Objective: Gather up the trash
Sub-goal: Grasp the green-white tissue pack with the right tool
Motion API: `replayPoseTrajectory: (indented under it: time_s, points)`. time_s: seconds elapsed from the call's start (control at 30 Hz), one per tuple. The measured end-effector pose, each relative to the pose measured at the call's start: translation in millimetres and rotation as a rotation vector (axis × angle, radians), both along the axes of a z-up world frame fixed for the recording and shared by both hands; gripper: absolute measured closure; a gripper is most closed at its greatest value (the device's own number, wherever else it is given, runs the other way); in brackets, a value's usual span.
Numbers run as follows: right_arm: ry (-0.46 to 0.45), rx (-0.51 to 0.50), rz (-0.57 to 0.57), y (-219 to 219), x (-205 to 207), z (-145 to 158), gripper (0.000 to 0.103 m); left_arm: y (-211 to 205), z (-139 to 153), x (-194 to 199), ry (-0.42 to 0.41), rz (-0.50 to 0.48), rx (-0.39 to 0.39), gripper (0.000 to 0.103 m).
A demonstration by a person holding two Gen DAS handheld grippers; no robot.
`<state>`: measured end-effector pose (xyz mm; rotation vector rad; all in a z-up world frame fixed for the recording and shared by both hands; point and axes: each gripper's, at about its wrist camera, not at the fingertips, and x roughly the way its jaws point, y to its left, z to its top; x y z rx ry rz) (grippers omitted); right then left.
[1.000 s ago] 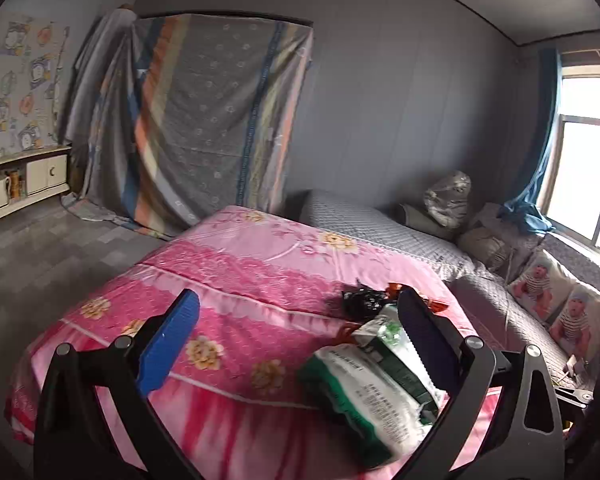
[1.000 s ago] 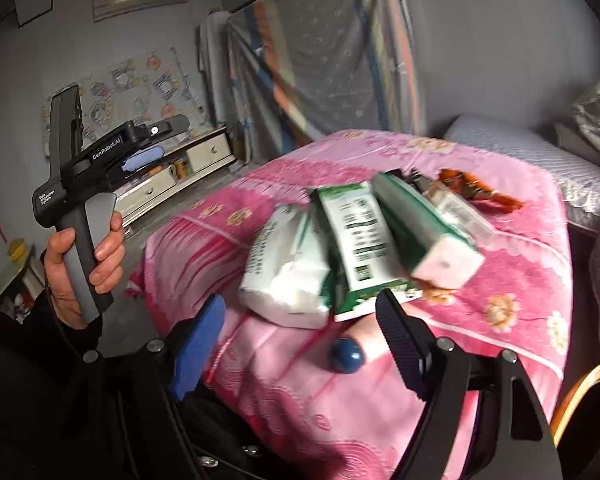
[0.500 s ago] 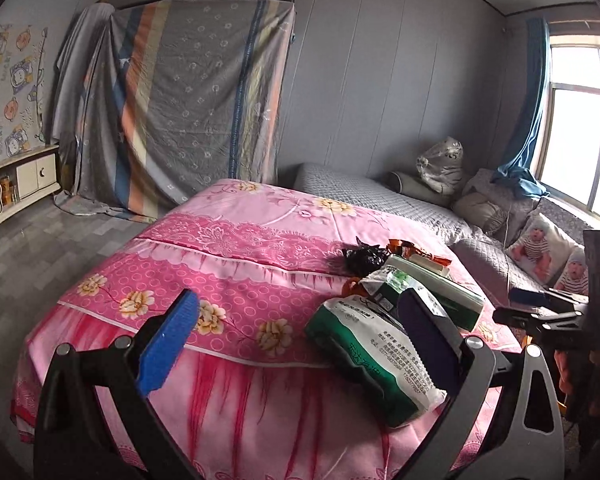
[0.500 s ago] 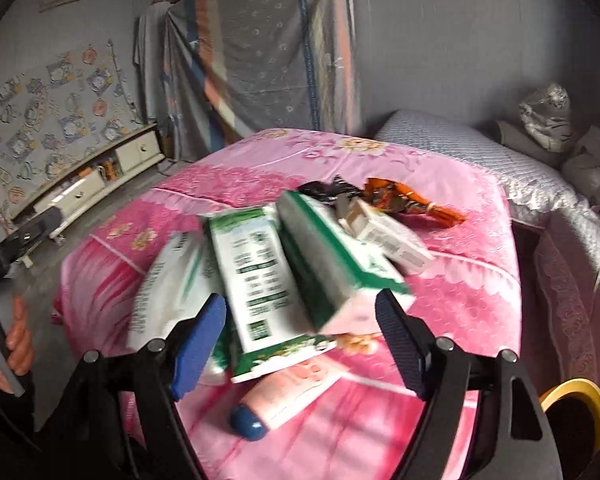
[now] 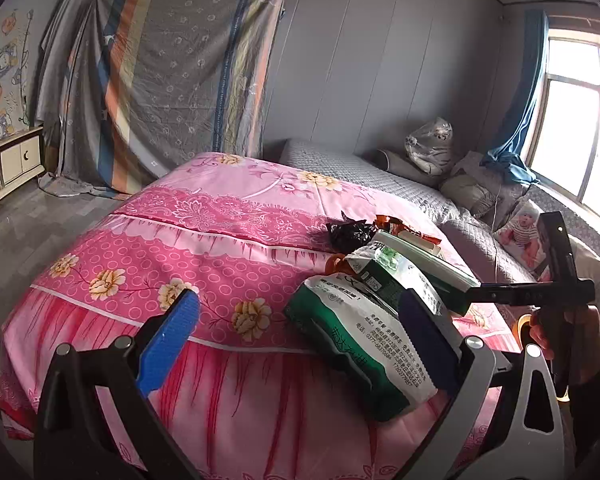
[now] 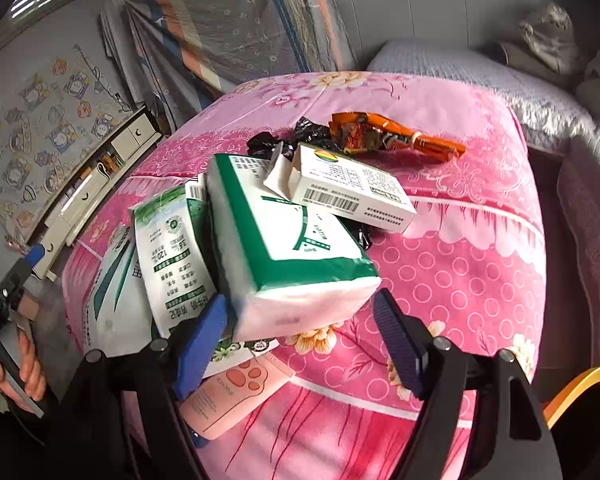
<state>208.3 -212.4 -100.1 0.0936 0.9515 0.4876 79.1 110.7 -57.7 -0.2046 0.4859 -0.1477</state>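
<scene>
A pile of trash lies on the pink flowered bed point(image 6: 460, 272). It holds a green-and-white tissue pack point(image 6: 288, 248), a white box point(image 6: 352, 188) lying on it, green-and-white packets point(image 6: 172, 256), an orange wrapper point(image 6: 388, 136), a crumpled black bag point(image 6: 300, 136) and a pink tube point(image 6: 236, 396). My right gripper point(image 6: 300, 340) is open, and the tissue pack's near end sits at its fingertips. My left gripper point(image 5: 300, 340) is open and holds nothing. It hangs over the bed's near edge beside a green-and-white packet point(image 5: 360, 344). The black bag point(image 5: 348, 234) lies behind that packet.
A yellow-rimmed bin point(image 6: 580, 392) stands at the bed's right side. A grey quilted bed point(image 5: 360, 168) with pillows adjoins at the back by the window. A low cabinet point(image 5: 16, 160) and a cloth-draped frame point(image 5: 172, 80) stand at the left. A hand holds the other gripper point(image 5: 552, 292).
My right gripper has swung right and closer to the pile, so the tissue pack now reaches its fingertips. My left gripper has sunk toward the bed, and the right gripper has come into its view.
</scene>
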Motion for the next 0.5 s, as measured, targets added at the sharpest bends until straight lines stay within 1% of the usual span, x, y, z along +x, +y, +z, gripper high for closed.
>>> replayPoseTrajectory:
  time_s: [0.07,0.13,0.2,0.27,0.33,0.5]
  points:
    - [0.057,0.071,0.014,-3.0,13.5,-6.1,0.028,-4.1,-0.1,0.9,0.000,-0.005,0.019,0.008]
    - [0.086,0.095,0.014,-1.6,25.4,-10.8,0.021,-8.3,0.2,2.3,-0.004,-0.001,0.042,0.008]
    - [0.104,0.115,0.017,0.7,35.1,-13.8,0.021,-10.6,-0.3,4.8,0.001,-0.003,0.049,0.008]
    - [0.124,0.126,0.025,5.9,42.9,-16.7,0.019,-12.9,-1.8,8.2,0.017,-0.014,0.045,0.008]
    - [0.136,0.118,0.041,12.7,48.4,-19.9,0.017,-15.2,-2.8,9.3,0.025,-0.018,0.048,0.008]
    - [0.138,0.120,0.047,27.6,60.4,-23.4,0.016,-17.5,-0.2,7.7,0.020,-0.020,0.049,0.008]
